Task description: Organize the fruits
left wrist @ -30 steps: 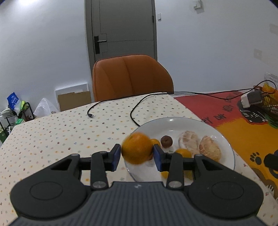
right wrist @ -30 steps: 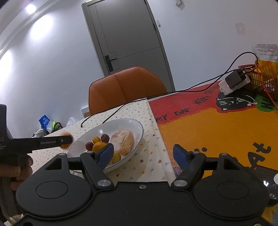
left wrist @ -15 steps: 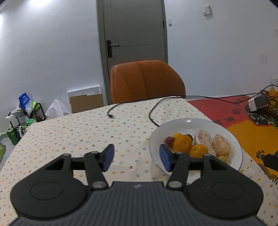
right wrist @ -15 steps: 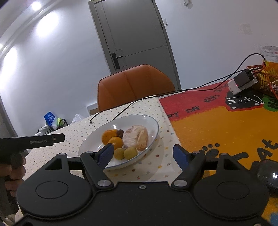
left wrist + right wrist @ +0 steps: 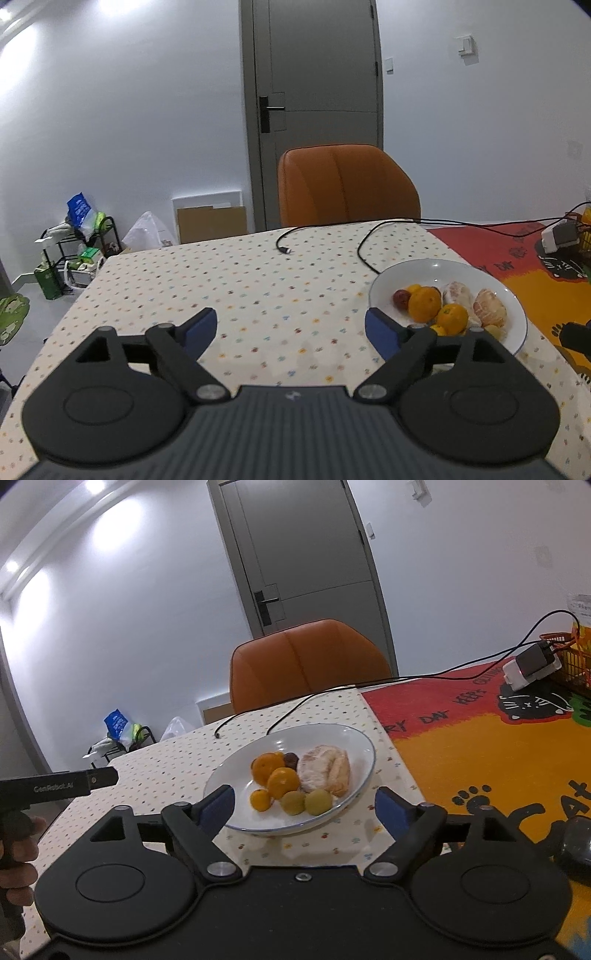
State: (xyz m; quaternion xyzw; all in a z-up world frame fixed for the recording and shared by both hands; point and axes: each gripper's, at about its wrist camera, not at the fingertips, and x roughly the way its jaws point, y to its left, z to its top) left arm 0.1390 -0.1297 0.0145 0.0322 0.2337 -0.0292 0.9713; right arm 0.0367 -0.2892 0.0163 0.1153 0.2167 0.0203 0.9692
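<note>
Left wrist view: the left gripper (image 5: pixel 291 328) is wide open and holds nothing. The white plate (image 5: pixel 509 295) of fruit sits at 3 o'clock, near the spotted cloth's (image 5: pixel 258 280) right edge. Lots of bare cloth lies ahead at 12 o'clock.

Right wrist view: the right gripper (image 5: pixel 304 806) is wide open and empty, with the plate (image 5: pixel 332 734) straight ahead. Only here show two green fruits (image 5: pixel 317 802), a hand (image 5: pixel 16 853) at 9 o'clock, and the words "GenRobot.AI".

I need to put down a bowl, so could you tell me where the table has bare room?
The dotted tablecloth lies bare left of the white plate, up to the cable end. The plate is crowded with fruit. The orange mat right of it is bare up to the charger.
</note>
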